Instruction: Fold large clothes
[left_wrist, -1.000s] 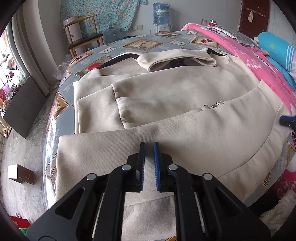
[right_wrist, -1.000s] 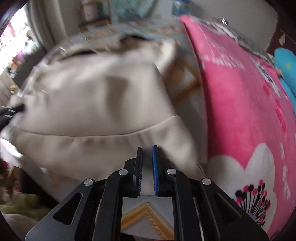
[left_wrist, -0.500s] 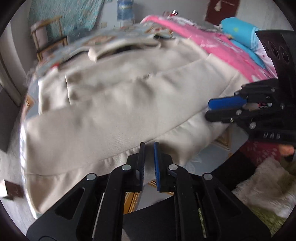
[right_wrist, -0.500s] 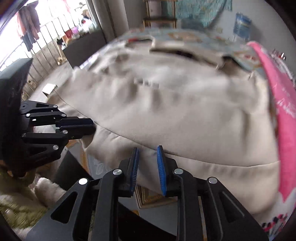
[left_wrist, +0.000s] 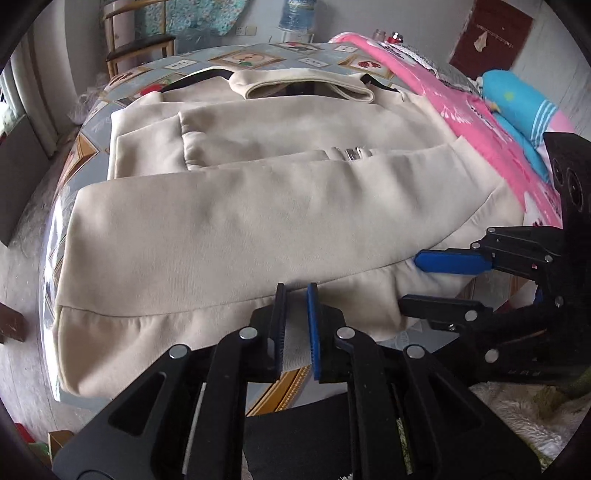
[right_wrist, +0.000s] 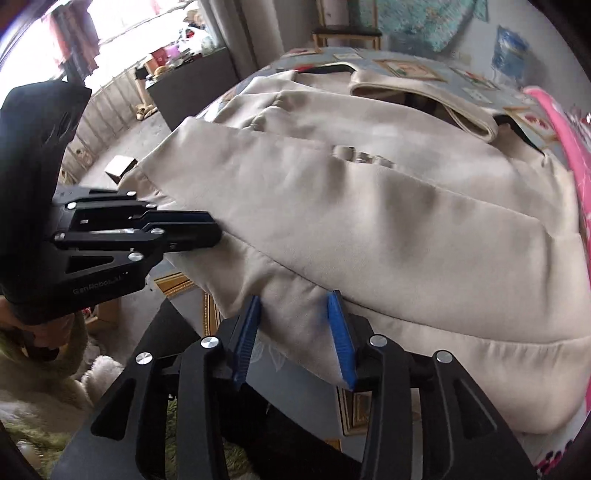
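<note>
A large beige jacket (left_wrist: 258, 206) lies spread on the patterned table, collar at the far side, sleeves folded over its front. It also shows in the right wrist view (right_wrist: 388, 221). My left gripper (left_wrist: 295, 325) is at the near hem, its jaws close together with a fold of hem between them. In the right wrist view the left gripper (right_wrist: 199, 232) touches the hem at the left. My right gripper (right_wrist: 295, 332) is open around the hem edge. In the left wrist view the right gripper (left_wrist: 428, 280) stands open at the hem's right part.
A pink blanket (left_wrist: 461, 110) and a blue pillow (left_wrist: 517, 107) lie on the table's right side. A wooden chair (left_wrist: 140, 44) and a water bottle (left_wrist: 295, 14) stand behind. A dark cabinet (right_wrist: 192, 85) and a small box (right_wrist: 118, 168) are on the floor to the left.
Both grippers have moved in to the near hem of the jacket. My right gripper has opened wider around the hem. My left gripper now has hem cloth between its jaws.
</note>
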